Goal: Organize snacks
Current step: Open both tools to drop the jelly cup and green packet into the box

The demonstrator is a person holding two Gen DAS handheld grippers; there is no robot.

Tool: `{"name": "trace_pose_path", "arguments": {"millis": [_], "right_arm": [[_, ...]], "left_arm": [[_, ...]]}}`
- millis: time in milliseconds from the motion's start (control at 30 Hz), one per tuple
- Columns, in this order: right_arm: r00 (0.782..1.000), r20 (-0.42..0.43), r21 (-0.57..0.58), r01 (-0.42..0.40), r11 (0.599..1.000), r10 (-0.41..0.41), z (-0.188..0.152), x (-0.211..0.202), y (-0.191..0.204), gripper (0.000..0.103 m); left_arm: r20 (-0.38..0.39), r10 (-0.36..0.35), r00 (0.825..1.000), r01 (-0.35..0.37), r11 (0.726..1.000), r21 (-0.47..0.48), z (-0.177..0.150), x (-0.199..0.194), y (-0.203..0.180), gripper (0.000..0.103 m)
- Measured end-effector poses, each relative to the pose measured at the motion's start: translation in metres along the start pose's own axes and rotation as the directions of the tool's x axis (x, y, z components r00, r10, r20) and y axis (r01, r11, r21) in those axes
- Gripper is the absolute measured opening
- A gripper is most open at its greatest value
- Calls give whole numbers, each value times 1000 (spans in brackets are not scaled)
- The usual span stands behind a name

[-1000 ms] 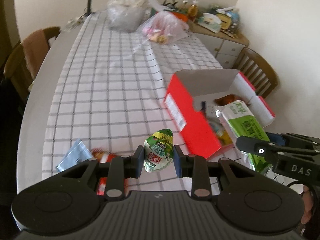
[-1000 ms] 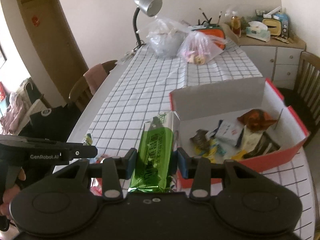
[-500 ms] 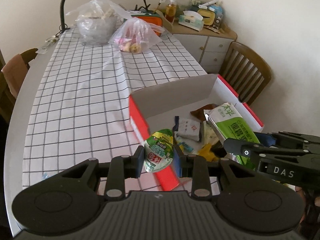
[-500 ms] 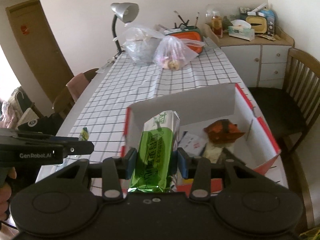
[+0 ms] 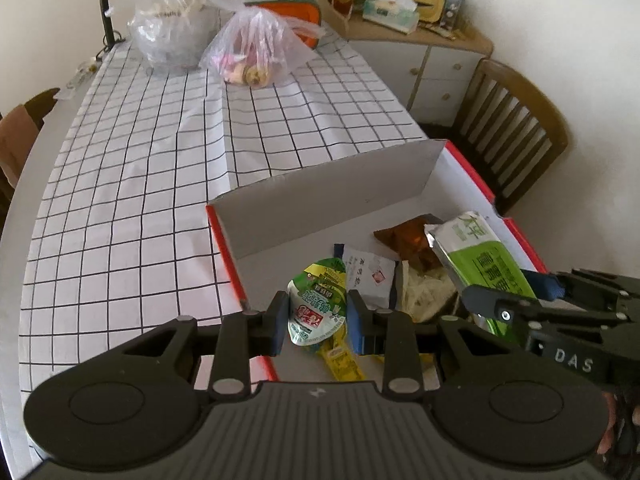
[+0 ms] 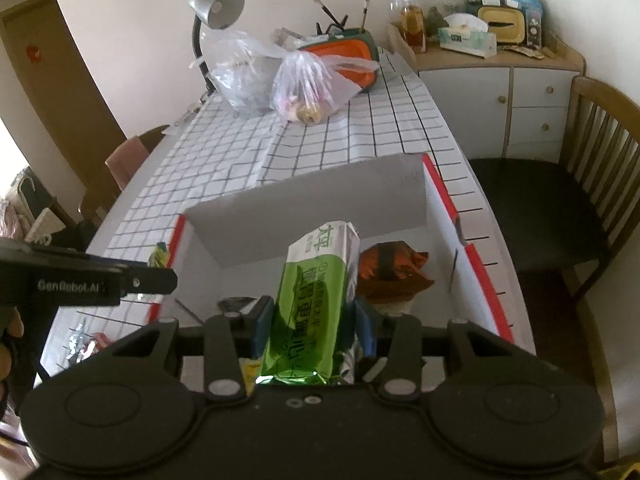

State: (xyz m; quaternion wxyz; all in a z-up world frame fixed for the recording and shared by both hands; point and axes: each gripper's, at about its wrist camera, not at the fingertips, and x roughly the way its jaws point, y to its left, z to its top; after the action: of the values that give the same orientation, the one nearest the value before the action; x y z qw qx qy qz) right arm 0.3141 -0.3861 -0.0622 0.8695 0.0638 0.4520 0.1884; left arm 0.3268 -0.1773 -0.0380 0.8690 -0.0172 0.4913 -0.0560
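A red cardboard box [image 5: 232,256] with a grey inside stands open on the checked tablecloth and holds several snack packets. My left gripper [image 5: 318,316] is shut on a small green jelly cup [image 5: 318,304] and holds it above the box's near left corner. My right gripper [image 6: 314,330] is shut on a long green packet [image 6: 314,300] and holds it over the box [image 6: 444,192]; the packet also shows in the left wrist view [image 5: 480,264]. An orange-brown packet [image 6: 394,268] lies in the box beyond it.
Two clear plastic bags [image 5: 256,48] and a desk lamp [image 6: 212,8] stand at the table's far end. A wooden chair [image 6: 576,184] is right of the table, a cabinet [image 6: 520,96] behind it. Loose wrappers [image 6: 86,342] lie left of the box.
Both grippers moved forward and right with their snacks, from beside the box to above its inside. The wrappers on the cloth dropped out of the left wrist view.
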Motion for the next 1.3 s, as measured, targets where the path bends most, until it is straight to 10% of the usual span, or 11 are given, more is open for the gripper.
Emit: {"name": "trace_pose_path", "arguments": {"millis": [1300], "right_arm": [[976,-219,-145,-17,989,-15,13,87,-6,44]], "left_arm": [[-322,106,941,-97,994,46,42,132,-25,30]]}}
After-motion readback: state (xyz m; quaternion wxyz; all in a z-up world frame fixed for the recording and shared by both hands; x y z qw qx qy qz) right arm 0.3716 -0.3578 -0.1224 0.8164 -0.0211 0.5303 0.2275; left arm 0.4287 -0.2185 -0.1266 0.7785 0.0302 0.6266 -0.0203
